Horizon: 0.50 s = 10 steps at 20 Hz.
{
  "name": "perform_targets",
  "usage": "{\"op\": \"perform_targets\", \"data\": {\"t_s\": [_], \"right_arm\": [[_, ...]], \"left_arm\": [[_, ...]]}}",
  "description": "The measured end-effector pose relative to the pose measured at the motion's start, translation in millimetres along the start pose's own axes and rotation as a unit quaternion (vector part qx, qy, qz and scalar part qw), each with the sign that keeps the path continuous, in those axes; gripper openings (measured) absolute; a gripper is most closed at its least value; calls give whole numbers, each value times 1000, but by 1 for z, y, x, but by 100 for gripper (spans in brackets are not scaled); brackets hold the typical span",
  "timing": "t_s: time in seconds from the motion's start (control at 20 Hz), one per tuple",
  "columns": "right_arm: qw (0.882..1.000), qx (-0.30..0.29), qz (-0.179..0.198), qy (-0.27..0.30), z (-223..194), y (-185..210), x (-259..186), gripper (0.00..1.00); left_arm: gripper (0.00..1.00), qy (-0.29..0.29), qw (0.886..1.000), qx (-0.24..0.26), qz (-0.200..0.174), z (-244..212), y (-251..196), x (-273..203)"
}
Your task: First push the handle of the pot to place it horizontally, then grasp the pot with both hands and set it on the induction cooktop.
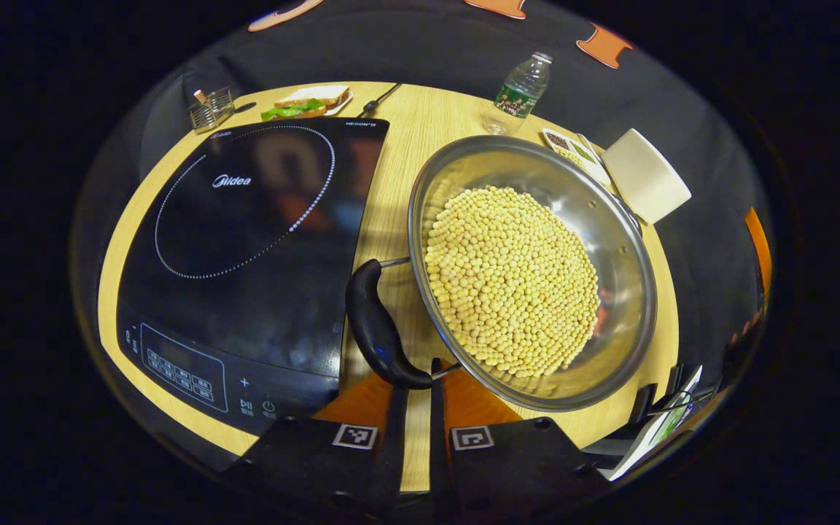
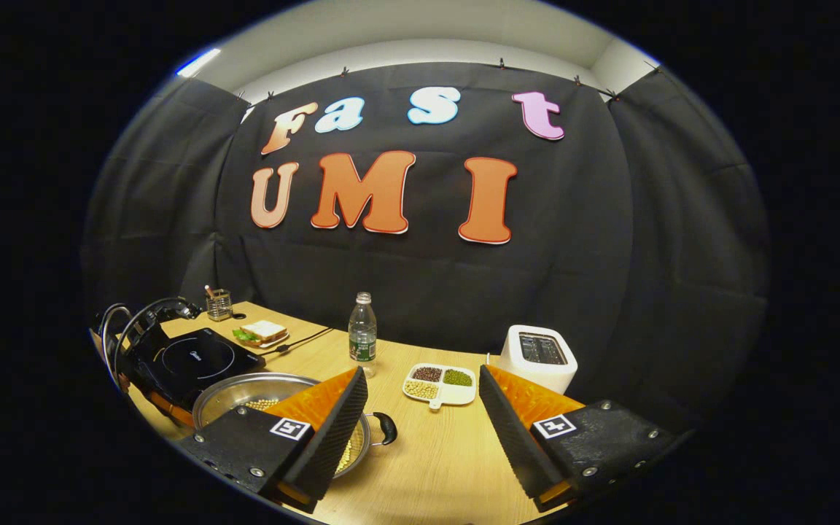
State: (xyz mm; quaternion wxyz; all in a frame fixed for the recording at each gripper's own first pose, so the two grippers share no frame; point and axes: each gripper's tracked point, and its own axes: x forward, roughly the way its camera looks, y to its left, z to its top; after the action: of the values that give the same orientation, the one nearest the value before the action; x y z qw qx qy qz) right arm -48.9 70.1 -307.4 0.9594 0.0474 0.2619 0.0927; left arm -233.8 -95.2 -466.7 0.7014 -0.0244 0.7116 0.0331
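Note:
A steel pot (image 1: pixel 609 219) full of pale beans (image 1: pixel 511 281) stands on the wooden table (image 1: pixel 420 124), right of the black induction cooktop (image 1: pixel 245 240). Its black curved handle (image 1: pixel 375 324) sticks out from the near-left rim on two wire rods. My left gripper (image 1: pixel 418 379) is shut, with its tips right at the lower end of that handle and nothing between them. In the right gripper view the pot (image 2: pixel 245 386) sits at the lower left with its other handle (image 2: pixel 386 428) pointing right. My right gripper (image 2: pixel 421 375) is wide open above the table, its left finger over the pot's rim.
Behind the pot are a water bottle (image 1: pixel 522 91), a divided dish of beans (image 2: pixel 440 384) and a white toaster (image 2: pixel 537 357). A sandwich on a plate (image 1: pixel 307 102) and a wire holder (image 1: pixel 211 108) stand beyond the cooktop (image 2: pixel 190 361).

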Motion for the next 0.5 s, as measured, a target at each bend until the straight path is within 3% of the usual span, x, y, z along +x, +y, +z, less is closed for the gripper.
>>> {"op": "perform_targets", "data": {"t_s": [0.05,0.1,0.15,0.25,0.4,0.5], "right_arm": [[1000,-1,3,6,-3,4,3,95],[1000,-2,6,11,-4,8,7,96],[1000,-1,8,15,-6,10,9,96],[1000,-2,10,27,-13,14,16,96],[999,-4,13,43,-21,19,24,95],[998,1,18,53,-25,23,28,96]], "left_arm": [[23,-9,1000,7,2,5,2,0],[17,-18,1000,16,5,10,8,2],[23,-30,999,20,11,17,13,2],[23,-48,998,26,14,30,19,6],[12,-64,997,39,8,44,16,11],[11,-78,996,50,4,52,17,16]]}}
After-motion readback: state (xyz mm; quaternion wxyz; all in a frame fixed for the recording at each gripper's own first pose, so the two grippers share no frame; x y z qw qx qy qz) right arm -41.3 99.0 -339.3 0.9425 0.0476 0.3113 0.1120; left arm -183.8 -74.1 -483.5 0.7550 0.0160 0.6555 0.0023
